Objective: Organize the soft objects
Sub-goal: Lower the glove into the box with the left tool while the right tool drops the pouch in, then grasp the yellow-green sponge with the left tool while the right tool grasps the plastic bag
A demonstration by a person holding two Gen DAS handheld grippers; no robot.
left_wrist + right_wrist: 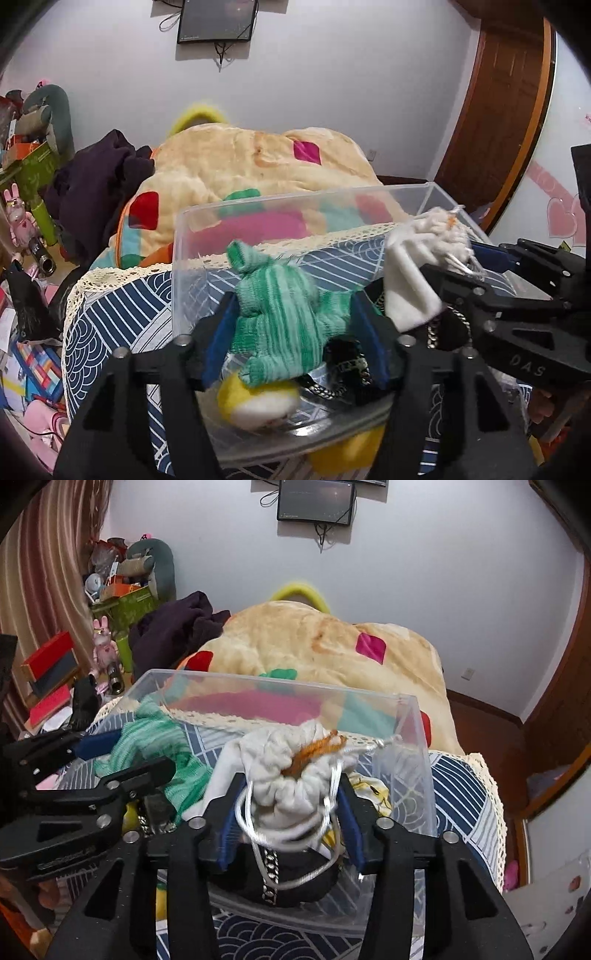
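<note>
1. Nearest the bin point(181, 258), right over its front edge, the left gripper point(291, 325) is clamped on a green striped sock point(284, 317). Its blue pads press the bunched knit from both sides, and the loose toe flops toward the bin's back wall. I'd say it is held above the opening so it can be dropped in.
2. Beside it, over the bin's right half, the right gripper point(291, 812) is closed on a white drawstring pouch point(291, 775). The silvery cord point(258, 830) loops down in front of the fingers, and an orange tuft sits at the pouch's gathered mouth. The grip is on the neck, probably so the pouch hangs without spilling.
3. Inside the bin, below both tools, lie a yellow-and-white plush point(255, 402) and a black item with a chain point(269, 871). These look already sorted.
4. The bin rests on a blue patterned cloth point(110, 314) with a lace hem, presumably a steady base.
5. Behind the bin lies a cream quilt point(240, 158) with coloured patches, with dark clothing point(96, 173) heaped to the bin's far left.
6. Farthest behind the bin, a screen point(316, 502) hangs on the wall.
</note>
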